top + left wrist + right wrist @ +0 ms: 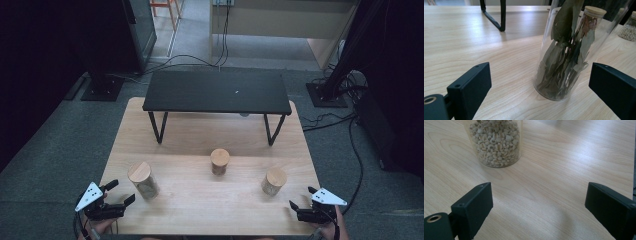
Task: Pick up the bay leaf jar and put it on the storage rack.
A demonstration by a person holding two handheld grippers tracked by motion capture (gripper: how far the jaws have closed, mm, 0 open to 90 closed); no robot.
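1. The left gripper point(120, 192) sits at the near left corner of the table point(200, 210), its jaws spread wide with nothing between them.
2. Just ahead of it stands the jar of leaves point(564, 57): tall clear glass, packed with dry grey-green leaves, capped by a pale wooden lid point(139, 171).
3. The right gripper point(302, 197) rests at the near right corner, jaws likewise apart and empty.
4. Ahead and to its left stands the jar of grains point(496, 142), clear glass full of small pale kernels.
5. Farther off, between both, a third jar point(220, 161) stands before a black shelf point(217, 92).
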